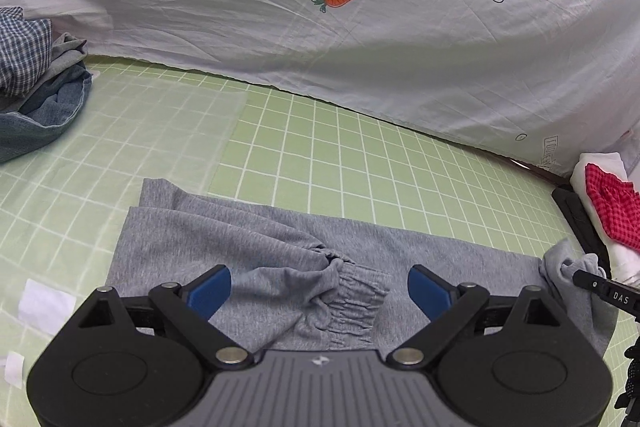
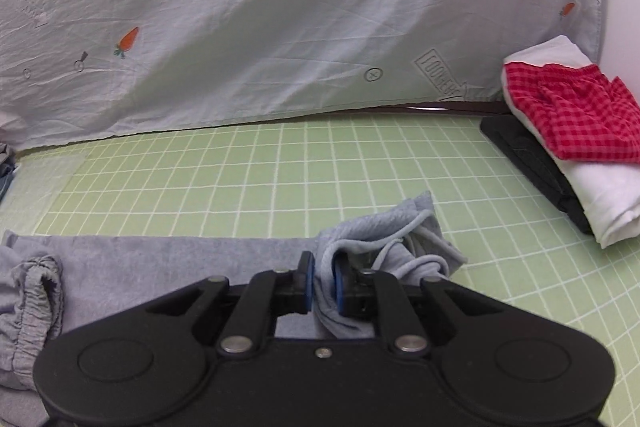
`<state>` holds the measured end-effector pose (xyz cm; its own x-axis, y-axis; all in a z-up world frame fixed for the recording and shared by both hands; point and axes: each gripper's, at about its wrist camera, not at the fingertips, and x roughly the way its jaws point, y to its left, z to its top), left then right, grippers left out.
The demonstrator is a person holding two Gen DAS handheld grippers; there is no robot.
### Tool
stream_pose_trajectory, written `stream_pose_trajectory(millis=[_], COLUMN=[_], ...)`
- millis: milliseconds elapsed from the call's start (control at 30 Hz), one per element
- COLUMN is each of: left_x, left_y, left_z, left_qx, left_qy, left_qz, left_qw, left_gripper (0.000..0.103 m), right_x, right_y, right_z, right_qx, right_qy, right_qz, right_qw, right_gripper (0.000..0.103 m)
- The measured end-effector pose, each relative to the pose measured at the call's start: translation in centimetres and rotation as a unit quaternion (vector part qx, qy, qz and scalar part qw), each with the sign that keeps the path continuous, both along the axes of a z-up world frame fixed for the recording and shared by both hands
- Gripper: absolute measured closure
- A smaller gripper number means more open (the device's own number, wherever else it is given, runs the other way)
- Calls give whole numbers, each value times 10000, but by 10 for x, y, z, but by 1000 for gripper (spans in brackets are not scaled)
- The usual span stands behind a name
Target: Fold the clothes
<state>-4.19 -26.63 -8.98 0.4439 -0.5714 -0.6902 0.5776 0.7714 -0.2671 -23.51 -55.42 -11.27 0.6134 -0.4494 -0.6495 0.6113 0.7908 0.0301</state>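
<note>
Trousers (image 1: 280, 251) of soft grey jersey lie lengthwise across the green grid mat (image 1: 320, 155), already doubled along their length, with one elastic cuff (image 1: 352, 291) turned back over the middle of the cloth. The left gripper (image 1: 319, 293) hovers right over that cuff with its blue pads wide apart and nothing between them. At the far right end of the trousers, the right gripper (image 2: 323, 281) has its jaws pinched onto the bunched waistband (image 2: 360, 239), where the drawcord (image 2: 400, 251) loops loose.

Well beyond the trousers' right end sits a folded stack: a red checked piece (image 2: 576, 115) on a white one (image 2: 600, 195). Well beyond the left end lies a heap of denim and checked cloth (image 1: 36, 87).

Judging from this, a crosswise fold looks to be under way. To do it cleanly, the right gripper should keep every layer of the waistband in its bite, lift only enough to clear the cloth, and carry it level towards the cuff so the edges line up. The left would best steady the cloth near the cuff, since jersey this limp slides and wrinkles easily. The drawcord may trail out.
</note>
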Motion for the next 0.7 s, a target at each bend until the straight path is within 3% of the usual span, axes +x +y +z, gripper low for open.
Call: stream_pose_trajectory(millis=[233,400,533,700], left_x=[-2,6,13,18], left_y=[31,49,60,61], left_z=[5,4,4,0], left_qx=[132,193,239,298], left_qy=[-117,-122,-111,-37], left_qz=[-260,-329,-371,-428], left_qw=[9995,9992,9990,9986], left_gripper=[8,8,8,8], right_x=[54,69,60,36], right_y=[86,112,115,117], right_z=[-17,-42,-32,-5], right_qx=[352,505,623,571], right_qy=[254,621,299,-370], right_qz=[833,722,391,-35], right_qw=[9956,9942,9968,9977], right_gripper=[92,87,71,60])
